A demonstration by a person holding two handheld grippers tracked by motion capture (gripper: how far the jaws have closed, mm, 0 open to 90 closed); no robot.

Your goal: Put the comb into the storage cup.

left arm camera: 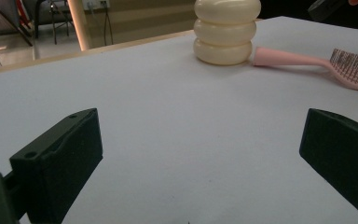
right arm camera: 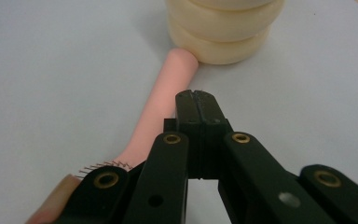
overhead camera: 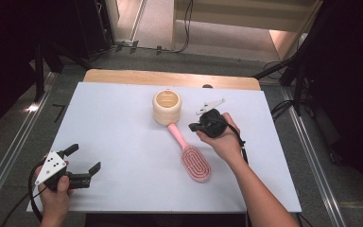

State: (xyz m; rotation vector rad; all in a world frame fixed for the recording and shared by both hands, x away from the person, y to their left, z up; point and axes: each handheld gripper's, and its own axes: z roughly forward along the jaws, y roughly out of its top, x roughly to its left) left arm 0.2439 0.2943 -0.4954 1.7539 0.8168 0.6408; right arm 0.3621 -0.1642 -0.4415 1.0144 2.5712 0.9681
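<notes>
A pink hairbrush [overhead camera: 189, 151] lies on the white table, its handle end touching a cream ribbed cup [overhead camera: 167, 107] that stands upright behind it. In the right gripper view the handle [right arm camera: 161, 105] runs up to the cup [right arm camera: 223, 28]. My right gripper [overhead camera: 192, 126] hovers just right of the handle with its jaws pressed together on nothing; its tips [right arm camera: 196, 94] sit beside the handle. At the table's front left corner my left gripper [overhead camera: 85, 158] rests with its jaws wide apart and nothing between them. From there, the cup [left arm camera: 226, 30] and the brush [left arm camera: 317, 63] lie far ahead.
The white table top [overhead camera: 123, 132] sits on a wooden board whose edge shows at the back [overhead camera: 170, 75]. Dark stands and cables surround the table on the floor.
</notes>
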